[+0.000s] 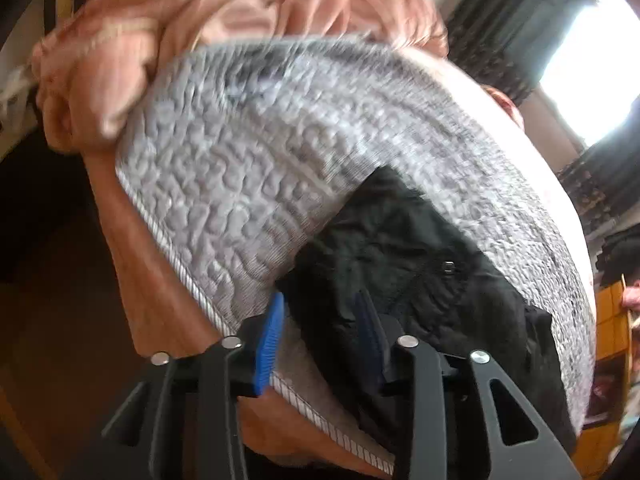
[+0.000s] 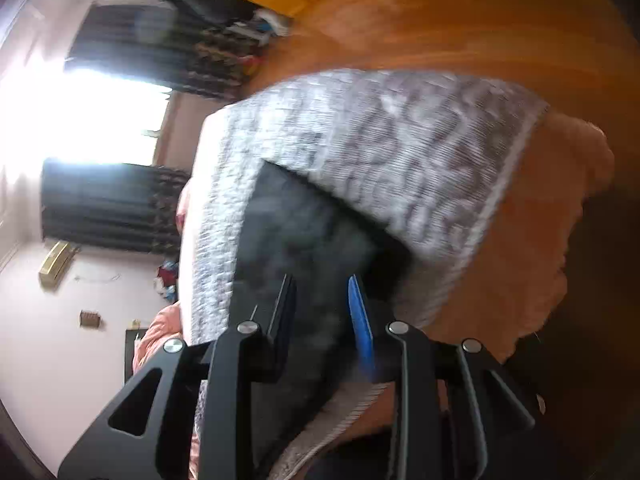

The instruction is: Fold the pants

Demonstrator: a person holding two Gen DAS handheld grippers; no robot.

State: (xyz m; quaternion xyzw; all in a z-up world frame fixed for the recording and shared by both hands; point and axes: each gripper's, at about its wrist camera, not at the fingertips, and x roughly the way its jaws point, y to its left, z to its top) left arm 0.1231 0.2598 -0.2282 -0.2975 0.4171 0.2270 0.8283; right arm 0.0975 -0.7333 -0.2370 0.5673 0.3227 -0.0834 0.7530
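Observation:
Black pants (image 1: 400,248) lie bunched on a grey quilted mattress (image 1: 240,152), close to its corded edge. My left gripper (image 1: 320,332) hovers over that edge with a clear gap between its jaws. One blue pad is over the mattress, the other over the pants, and nothing is pinched. In the blurred right wrist view the pants (image 2: 304,224) look like a flat dark slab on the mattress (image 2: 380,140). My right gripper (image 2: 322,308) is above their near end, jaws apart, with the cloth showing below and between the fingers.
A pink blanket (image 1: 240,0) is heaped at the far end of the bed. A peach sheet (image 2: 520,240) hangs below the mattress edge. Beyond the bed are a wooden floor (image 2: 440,20), dark curtains (image 2: 112,200), a bright window (image 1: 592,60) and a yellow cabinet (image 1: 612,320).

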